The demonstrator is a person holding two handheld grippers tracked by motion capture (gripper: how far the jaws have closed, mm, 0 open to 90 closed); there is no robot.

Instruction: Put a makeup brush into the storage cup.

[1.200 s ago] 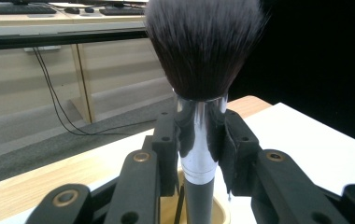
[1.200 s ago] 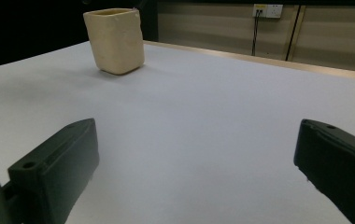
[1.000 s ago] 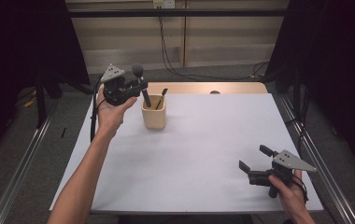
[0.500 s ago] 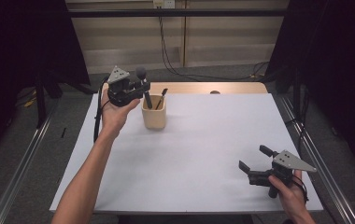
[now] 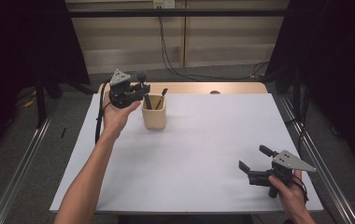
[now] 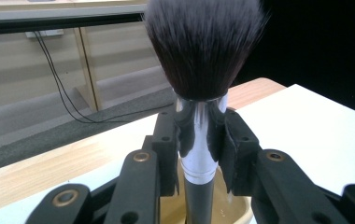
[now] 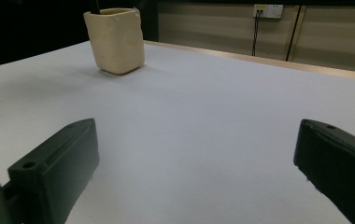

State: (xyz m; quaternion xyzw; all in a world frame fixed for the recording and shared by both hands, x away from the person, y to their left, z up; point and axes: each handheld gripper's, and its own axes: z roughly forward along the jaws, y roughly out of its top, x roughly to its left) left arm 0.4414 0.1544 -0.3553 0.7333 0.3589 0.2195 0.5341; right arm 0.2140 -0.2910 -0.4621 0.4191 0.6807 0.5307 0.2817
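Left tongs (image 6: 199,140) clench a makeup brush (image 6: 203,51) upright over the beige cup (image 5: 154,112), far left; right tongs (image 5: 255,162) rest released, near right on the surface (image 5: 203,140).

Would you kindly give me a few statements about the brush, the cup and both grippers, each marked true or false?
1. The left gripper is shut on the makeup brush. True.
2. The brush's handle lies flat on the table. False: it stands upright in the beige cup.
3. The right gripper is open with nothing in it. True.
4. The cup stands beside the right gripper. False: it stands far from it, beside the left gripper.
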